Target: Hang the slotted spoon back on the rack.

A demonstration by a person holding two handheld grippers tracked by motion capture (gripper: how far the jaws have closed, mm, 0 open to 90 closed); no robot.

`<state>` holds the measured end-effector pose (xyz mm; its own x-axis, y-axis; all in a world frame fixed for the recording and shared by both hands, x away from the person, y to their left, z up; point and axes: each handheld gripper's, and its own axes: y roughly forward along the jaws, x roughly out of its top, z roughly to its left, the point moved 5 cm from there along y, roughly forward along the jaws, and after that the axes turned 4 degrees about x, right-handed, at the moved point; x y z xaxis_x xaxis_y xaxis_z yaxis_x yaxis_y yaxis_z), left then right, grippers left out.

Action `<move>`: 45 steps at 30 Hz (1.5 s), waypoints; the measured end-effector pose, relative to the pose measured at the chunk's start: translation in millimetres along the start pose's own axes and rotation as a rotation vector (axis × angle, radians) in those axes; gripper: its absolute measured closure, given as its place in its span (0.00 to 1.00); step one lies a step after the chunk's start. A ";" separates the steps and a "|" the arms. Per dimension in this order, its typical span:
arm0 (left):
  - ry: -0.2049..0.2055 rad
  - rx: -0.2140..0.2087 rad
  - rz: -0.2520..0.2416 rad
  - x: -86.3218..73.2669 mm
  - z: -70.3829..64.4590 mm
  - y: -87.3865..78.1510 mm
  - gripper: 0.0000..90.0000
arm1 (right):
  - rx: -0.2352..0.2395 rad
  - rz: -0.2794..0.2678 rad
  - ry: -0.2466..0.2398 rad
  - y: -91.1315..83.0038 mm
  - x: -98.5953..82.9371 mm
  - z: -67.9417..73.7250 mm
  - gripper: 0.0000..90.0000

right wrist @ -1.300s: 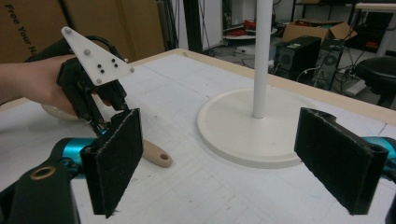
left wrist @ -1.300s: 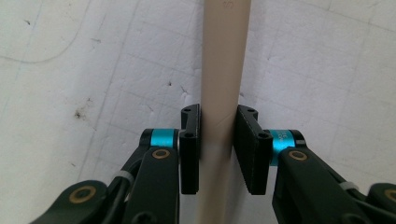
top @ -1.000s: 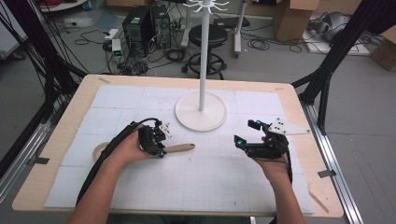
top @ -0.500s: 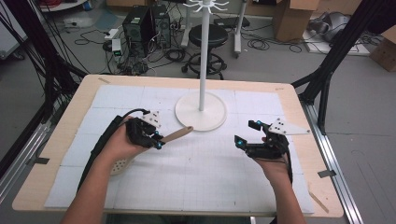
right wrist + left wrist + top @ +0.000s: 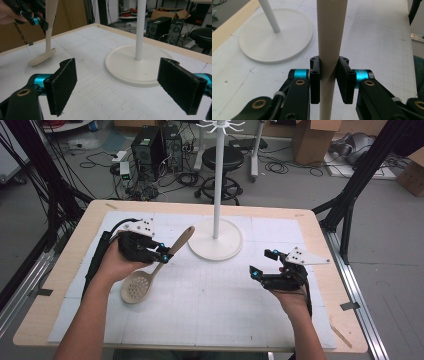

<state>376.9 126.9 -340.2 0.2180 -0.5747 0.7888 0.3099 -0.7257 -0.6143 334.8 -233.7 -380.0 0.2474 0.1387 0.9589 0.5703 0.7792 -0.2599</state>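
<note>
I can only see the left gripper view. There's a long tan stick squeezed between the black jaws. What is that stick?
Observer: It is the handle of a slotted spoon. The high view shows a round bowl full of small holes at its lower end.
Operator: Is the spoon up in the air?
Observer: Partly. The right gripper view shows the handle raised steeply by the left gripper while the bowl rests on the table.
Operator: What is the other gripper doing?
Observer: The right gripper is open and holds nothing; it hovers at the right of the table, jaws wide apart.
Operator: What is the white disc?
Observer: The base of a tall white stand with hooks on top.
</note>
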 end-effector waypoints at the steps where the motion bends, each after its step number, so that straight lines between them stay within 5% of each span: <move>1: 0.003 -0.003 -0.003 1.1 1.3 -2.0 0.83 | 0.001 0.000 0.001 -0.1 0.0 0.0 0.17; 13: -0.037 0.000 -0.058 22.4 12.1 -17.8 0.83 | 0.003 0.004 0.004 0.0 -0.6 -0.3 0.17; 29: -0.020 -0.046 -0.101 68.1 30.9 -24.5 0.83 | -0.005 0.015 -0.007 0.9 -2.4 -2.1 0.17; 45: 0.003 -0.012 -0.115 120.8 49.5 -33.7 0.83 | -0.006 0.022 -0.009 1.8 -3.2 -2.0 0.17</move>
<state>438.6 100.6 -223.3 0.1789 -0.4880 0.8543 0.3220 -0.7914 -0.5196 336.7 -233.9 -383.8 0.2533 0.1615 0.9538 0.5695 0.7721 -0.2820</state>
